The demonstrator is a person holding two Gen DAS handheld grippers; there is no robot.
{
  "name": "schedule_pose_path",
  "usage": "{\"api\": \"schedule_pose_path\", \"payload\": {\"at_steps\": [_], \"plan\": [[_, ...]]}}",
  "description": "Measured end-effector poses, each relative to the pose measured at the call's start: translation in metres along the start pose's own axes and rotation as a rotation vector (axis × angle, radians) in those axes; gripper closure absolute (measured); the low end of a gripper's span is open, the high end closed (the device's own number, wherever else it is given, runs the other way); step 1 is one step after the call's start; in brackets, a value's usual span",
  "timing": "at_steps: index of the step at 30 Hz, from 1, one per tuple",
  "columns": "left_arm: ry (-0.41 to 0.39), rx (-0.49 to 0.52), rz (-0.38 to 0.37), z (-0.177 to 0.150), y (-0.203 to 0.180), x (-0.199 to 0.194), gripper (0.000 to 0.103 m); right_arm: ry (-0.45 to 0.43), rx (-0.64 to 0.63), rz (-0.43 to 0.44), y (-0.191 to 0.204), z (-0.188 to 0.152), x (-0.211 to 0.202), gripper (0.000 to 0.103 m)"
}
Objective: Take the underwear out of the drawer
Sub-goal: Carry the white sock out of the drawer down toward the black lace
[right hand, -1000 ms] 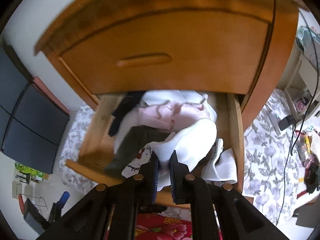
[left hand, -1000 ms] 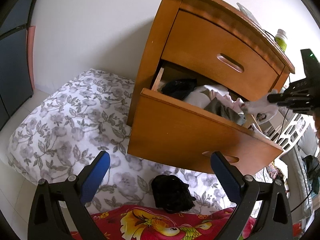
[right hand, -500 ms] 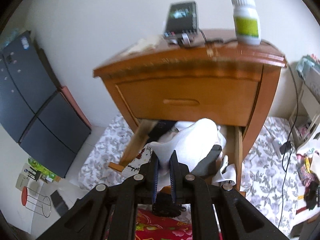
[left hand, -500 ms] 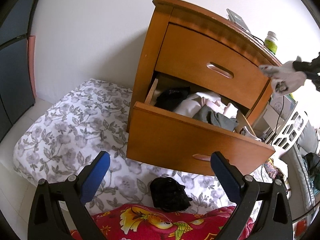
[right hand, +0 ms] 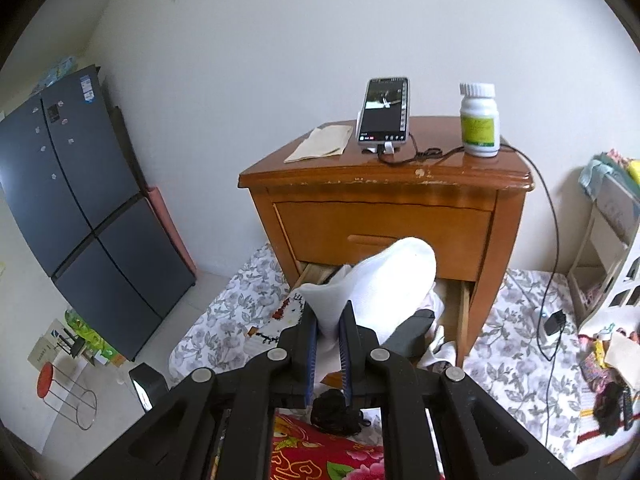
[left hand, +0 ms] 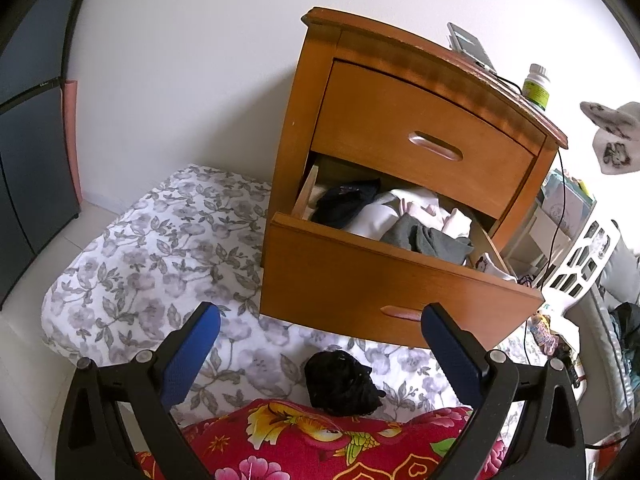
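The wooden nightstand's lower drawer (left hand: 380,276) stands pulled out, with black, white, pink and grey garments inside. My right gripper (right hand: 329,322) is shut on white underwear (right hand: 380,280), held high in front of the nightstand (right hand: 384,216); the same garment shows at the right edge of the left wrist view as white cloth with dark prints (left hand: 612,136). My left gripper (left hand: 320,344) stands open and holds nothing, low above the bedding in front of the drawer. A black garment (left hand: 340,384) lies on the floral sheet below the drawer front.
On the nightstand top stand a phone on a stand (right hand: 384,112), a white pill bottle (right hand: 479,124) and a paper. A dark fridge (right hand: 72,200) stands at left. A floral sheet (left hand: 160,248) and red floral blanket (left hand: 320,444) cover the floor. A cable (right hand: 552,240) and clutter lie at right.
My right gripper has risen and pulled back from the drawer with the white underwear, now well above it. The left gripper backed away a little, staying open.
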State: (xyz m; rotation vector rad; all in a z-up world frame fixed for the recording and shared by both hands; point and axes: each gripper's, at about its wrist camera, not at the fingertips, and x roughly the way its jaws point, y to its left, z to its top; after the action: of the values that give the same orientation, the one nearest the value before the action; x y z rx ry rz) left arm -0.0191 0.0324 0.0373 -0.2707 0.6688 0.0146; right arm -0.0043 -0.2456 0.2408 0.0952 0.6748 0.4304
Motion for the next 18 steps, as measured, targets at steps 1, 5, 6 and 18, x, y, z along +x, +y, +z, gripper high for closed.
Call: {"api": "schedule_pose_path", "payload": {"at_steps": [1,5,6,18], "plan": [[0.000,0.003,0.002,0.000,-0.001,-0.001,0.002,0.003,-0.002,0.001,0.001,-0.003,-0.002,0.092],[-0.003,0.015,0.009,0.001,-0.004,-0.004,0.003,0.015,0.002,0.009,-0.002,-0.017,-0.004,0.092],[-0.004,0.017,0.011,0.001,-0.005,-0.005,0.003,0.017,0.004,0.010,-0.003,-0.020,-0.004,0.092],[0.010,0.048,0.033,-0.003,-0.013,-0.008,0.002,0.153,0.026,0.046,-0.016,-0.073,0.043,0.092]]}}
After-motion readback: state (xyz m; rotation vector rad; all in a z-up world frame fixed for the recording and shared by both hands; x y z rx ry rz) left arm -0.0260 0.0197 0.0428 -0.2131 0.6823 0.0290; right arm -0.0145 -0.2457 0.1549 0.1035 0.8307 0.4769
